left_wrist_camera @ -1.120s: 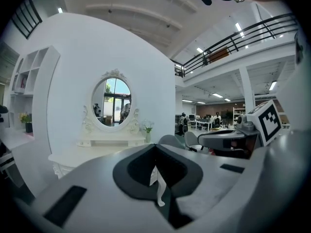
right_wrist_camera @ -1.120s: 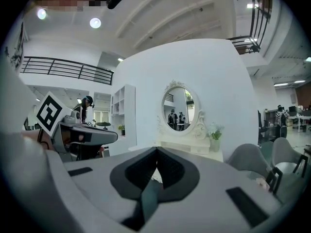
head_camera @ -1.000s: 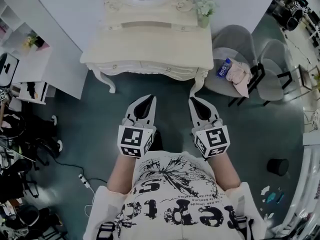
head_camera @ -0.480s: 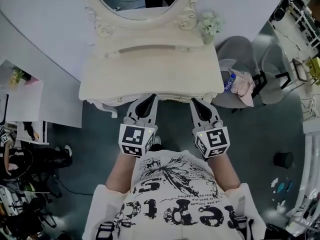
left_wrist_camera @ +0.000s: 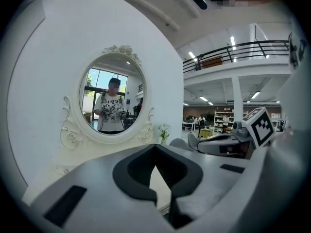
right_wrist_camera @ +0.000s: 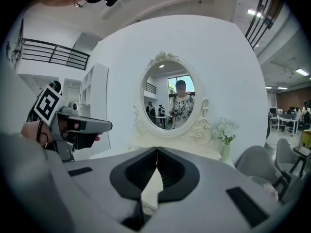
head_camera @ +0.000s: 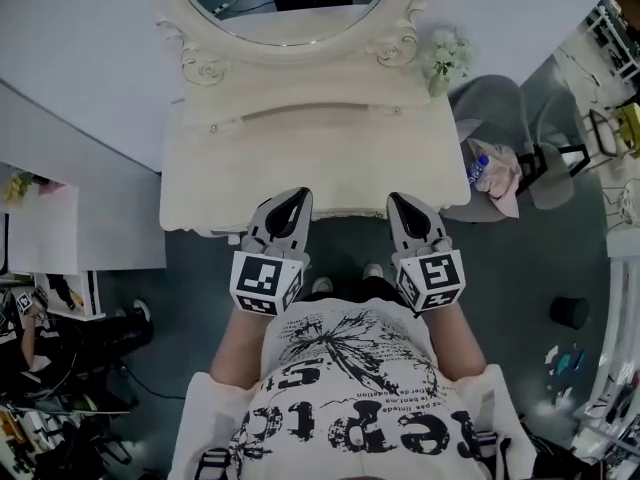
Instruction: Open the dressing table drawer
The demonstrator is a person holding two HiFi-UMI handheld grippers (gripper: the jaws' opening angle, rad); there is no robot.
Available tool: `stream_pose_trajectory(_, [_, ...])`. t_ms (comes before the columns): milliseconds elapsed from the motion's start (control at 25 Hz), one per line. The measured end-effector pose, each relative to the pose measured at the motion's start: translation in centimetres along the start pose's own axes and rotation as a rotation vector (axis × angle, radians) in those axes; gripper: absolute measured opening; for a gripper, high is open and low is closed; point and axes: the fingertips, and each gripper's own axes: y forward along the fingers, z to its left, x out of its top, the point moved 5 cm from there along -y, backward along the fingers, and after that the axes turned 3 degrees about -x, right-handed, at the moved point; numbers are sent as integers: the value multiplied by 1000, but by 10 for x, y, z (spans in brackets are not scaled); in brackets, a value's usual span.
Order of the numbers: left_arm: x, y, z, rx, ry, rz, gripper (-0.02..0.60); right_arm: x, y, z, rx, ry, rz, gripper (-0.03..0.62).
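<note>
Closer now to the dressing table [head_camera: 300, 163], the left gripper [head_camera: 291, 198] and right gripper [head_camera: 404, 201] — both closed on nothing — are approaching; next, probably, jaws open onto a drawer knob.

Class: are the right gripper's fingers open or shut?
Shut. In its own view, the right gripper shows its fingertips meeting, with nothing held between them.

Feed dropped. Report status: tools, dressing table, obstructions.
Left tool shut, empty. Right tool shut, empty. Both at dressing table front edge; drawer not in view. Nothing blocking.
</note>
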Motion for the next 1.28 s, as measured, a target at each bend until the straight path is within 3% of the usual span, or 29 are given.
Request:
stream_pose_trajectory(160, [1, 37, 13, 28, -64, -20, 8, -2, 35, -30, 26, -13, 15, 17])
stream_pose_trajectory(640, [-1, 163, 23, 149, -78, -99, 8, -22, 137, -154, 145, -46, 100, 17])
stream_pose_trajectory(800, [-19, 195, 27, 188, -67, -77, 8, -47, 169, -183, 85, -39, 102, 17])
stream_pose_trajectory(960, [-43, 224, 28, 167, -64, -36, 8, -79, 197, -205, 19, -14, 136, 18])
stream_pose_trajectory(1280, [-80, 260, 42, 168, -93, 42, 8, -134, 251, -224, -25, 3, 261, 24])
